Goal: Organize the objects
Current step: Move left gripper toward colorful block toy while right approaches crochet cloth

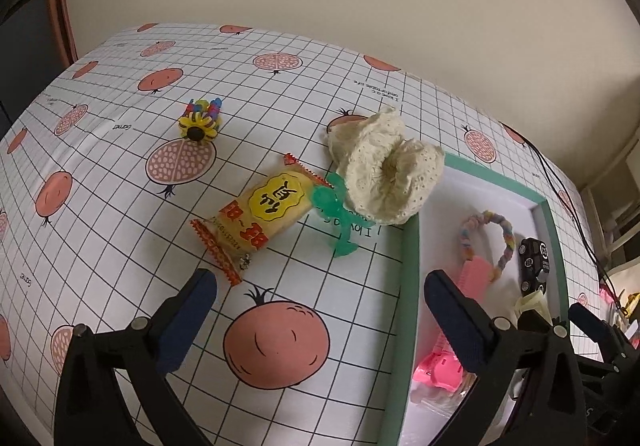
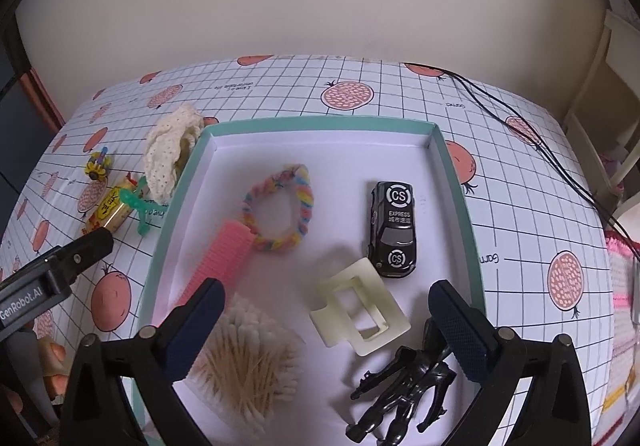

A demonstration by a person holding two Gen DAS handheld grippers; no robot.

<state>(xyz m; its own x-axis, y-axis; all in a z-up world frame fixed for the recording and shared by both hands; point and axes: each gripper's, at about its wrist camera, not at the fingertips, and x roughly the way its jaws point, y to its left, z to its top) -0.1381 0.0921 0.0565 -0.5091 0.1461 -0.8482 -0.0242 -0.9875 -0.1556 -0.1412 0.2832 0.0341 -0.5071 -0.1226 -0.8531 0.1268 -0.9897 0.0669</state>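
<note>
On the counter (image 1: 120, 182), left of the tray (image 2: 460, 182), lie a snack packet (image 1: 260, 214), a cream scrunchie (image 1: 384, 174) and a green clip (image 1: 336, 214); left tongs (image 1: 320, 310) hang spread apart over them. Right tongs (image 2: 326, 320), also apart, hover above the tray holding a toy car (image 2: 394, 230), hair clip (image 2: 360, 306) and cotton swabs (image 2: 248, 362)

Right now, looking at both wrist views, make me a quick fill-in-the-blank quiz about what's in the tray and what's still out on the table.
1. The black toy car lies inside the ____.
2. The braided hair tie in the tray touches the pink ____.
3. The snack packet still lies on the ____.
4. Both the left hand-held gripper and the right hand-held gripper are ____.

Missing words: tray; comb; table; open
</note>
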